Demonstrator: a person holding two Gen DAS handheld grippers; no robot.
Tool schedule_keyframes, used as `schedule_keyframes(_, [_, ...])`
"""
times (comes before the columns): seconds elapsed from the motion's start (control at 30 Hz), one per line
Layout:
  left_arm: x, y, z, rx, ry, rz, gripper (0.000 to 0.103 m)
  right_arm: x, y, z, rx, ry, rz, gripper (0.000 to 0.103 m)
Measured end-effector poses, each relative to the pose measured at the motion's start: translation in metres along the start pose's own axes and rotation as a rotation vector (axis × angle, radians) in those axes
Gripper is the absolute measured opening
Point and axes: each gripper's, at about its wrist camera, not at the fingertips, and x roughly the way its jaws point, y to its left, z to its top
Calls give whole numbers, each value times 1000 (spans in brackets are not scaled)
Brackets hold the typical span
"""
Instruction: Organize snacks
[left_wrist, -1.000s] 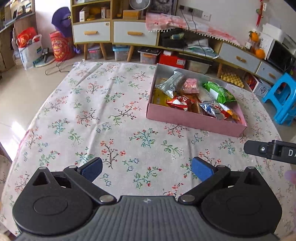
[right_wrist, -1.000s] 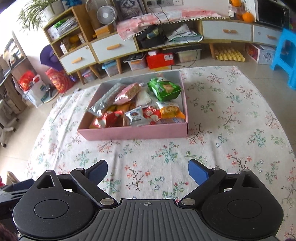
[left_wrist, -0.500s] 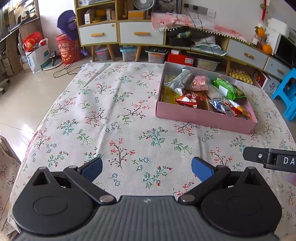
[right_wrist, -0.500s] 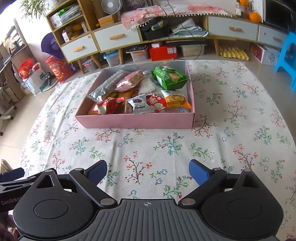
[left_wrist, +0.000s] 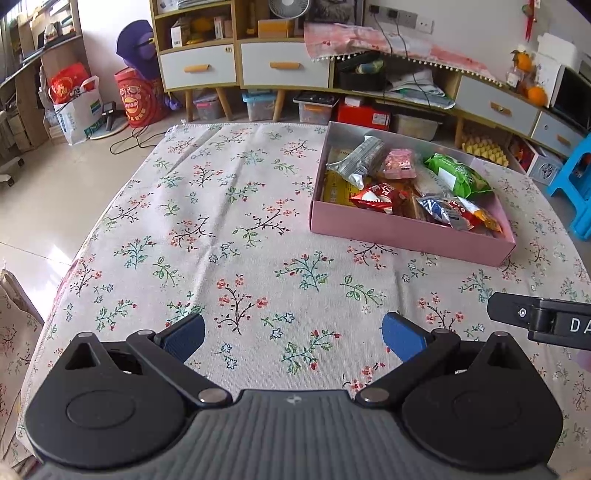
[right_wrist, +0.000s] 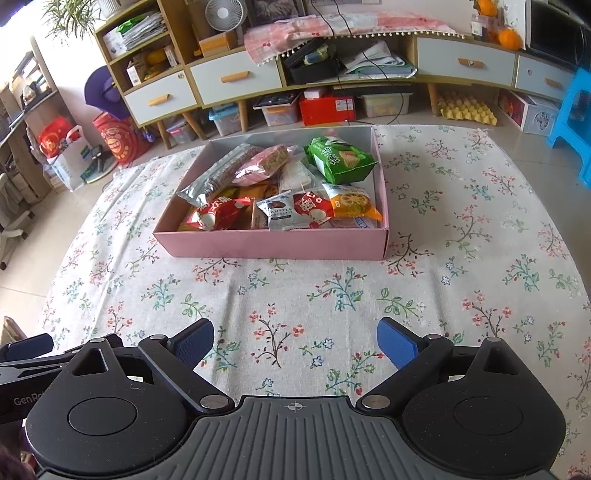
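Now both claws hover released over the floral-cloth counter (right_wrist: 295, 291): left claw (left_wrist: 293, 334), right claw (right_wrist: 295, 341). At the right claw's 12 o'clock sits the shallow pink cardboard box (right_wrist: 273, 243) filled with snack packets (right_wrist: 334, 158).

A lived-in home, most likely a living room. Shown by a round table under a flowered tablecloth (right_wrist: 332, 295), a long low sideboard (right_wrist: 236, 79) with white drawers, wooden handles and splayed legs along the wall, and shelves (right_wrist: 144, 33) crammed with papers and boxes. Marked too by a small desk fan (right_wrist: 225, 13), a potted plant (right_wrist: 70, 13), oranges (right_wrist: 509, 37) beside a microwave (right_wrist: 554, 33), a yellow egg tray (right_wrist: 467, 109) and plastic storage bins (right_wrist: 225, 120) on the tiled floor, a blue plastic stool (right_wrist: 576, 122), red gift bags (left_wrist: 138, 98) and a pink cloth (left_wrist: 388, 46) draped over the sideboard
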Motion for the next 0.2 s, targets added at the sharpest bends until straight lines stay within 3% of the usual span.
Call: schedule_keyframes(0.2, [-1,-2,0,3,3,-17,102,0,2,1,-2,0,8,97])
